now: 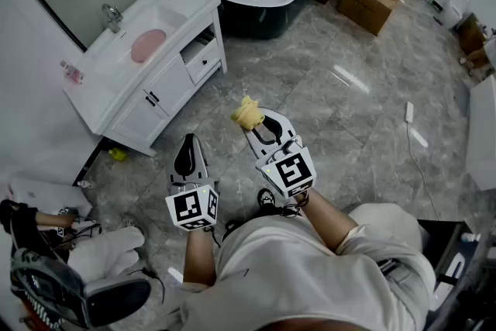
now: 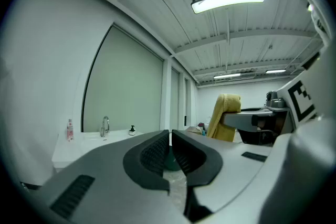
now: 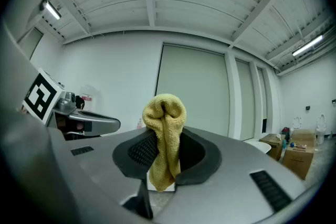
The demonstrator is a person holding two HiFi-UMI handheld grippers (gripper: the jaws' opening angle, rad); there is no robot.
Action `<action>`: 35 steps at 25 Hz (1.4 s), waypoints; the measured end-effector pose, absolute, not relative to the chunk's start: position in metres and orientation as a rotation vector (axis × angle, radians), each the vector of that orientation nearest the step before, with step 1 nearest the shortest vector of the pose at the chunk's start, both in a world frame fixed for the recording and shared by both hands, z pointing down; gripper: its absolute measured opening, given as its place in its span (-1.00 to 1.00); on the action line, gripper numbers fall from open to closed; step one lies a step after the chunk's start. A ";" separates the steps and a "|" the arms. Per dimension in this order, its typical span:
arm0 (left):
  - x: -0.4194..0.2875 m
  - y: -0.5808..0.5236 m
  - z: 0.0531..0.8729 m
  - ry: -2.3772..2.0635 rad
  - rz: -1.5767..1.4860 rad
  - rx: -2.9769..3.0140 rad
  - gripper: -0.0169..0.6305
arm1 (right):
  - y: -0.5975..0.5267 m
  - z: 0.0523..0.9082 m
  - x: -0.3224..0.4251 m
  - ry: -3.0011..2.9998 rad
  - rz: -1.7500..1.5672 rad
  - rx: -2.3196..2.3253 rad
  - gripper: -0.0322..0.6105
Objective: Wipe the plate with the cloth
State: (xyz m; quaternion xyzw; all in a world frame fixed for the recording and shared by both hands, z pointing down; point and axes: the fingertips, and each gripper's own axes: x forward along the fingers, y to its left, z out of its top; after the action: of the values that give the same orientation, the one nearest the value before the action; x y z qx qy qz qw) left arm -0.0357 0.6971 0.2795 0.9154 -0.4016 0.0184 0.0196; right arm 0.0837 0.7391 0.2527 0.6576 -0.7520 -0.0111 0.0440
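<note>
You have the cloth (image 1: 247, 112) in hand, but the wiping is not yet begun; this is the carry toward the plate. Your right gripper (image 1: 256, 123) is clamped on the yellow cloth, which bunches up above the jaws and hangs a little below them. Your left gripper (image 1: 188, 142) has its jaws drawn together with nothing between them. You hold both level in front of you, side by side, above the floor.

The plate (image 1: 147, 45), as I judge it, is the pink round thing lying in the basin of the white vanity (image 1: 186, 8). It is ahead and to your left, well apart from both grippers, and neither touches it.

Next you need to step up to the vanity and tip the right gripper down so the bunched end of the cloth meets the plate's face. The plate may slide in the basin under the rub, so consider opening the left gripper to steady its rim. Keep the right clamp firm as you press.
</note>
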 end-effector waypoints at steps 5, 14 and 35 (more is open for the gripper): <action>-0.015 0.699 0.283 -1.271 0.066 2.823 -0.85 | 0.739 0.254 0.103 -2.330 -0.023 1.973 -0.66; 0.017 0.707 0.283 -1.323 0.090 2.824 -0.85 | 0.739 0.262 0.129 -2.440 0.025 1.902 -0.65; 0.038 0.611 0.355 -1.229 0.330 2.744 -0.70 | 0.643 0.323 0.147 -2.413 0.118 1.863 -0.65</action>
State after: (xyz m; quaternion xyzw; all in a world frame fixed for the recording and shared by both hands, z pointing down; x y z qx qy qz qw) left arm 0.0382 0.6113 0.3546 0.9056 -0.4058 0.1090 0.0585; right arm 0.1472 0.6430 0.3227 0.6101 -0.7901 0.0386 0.0453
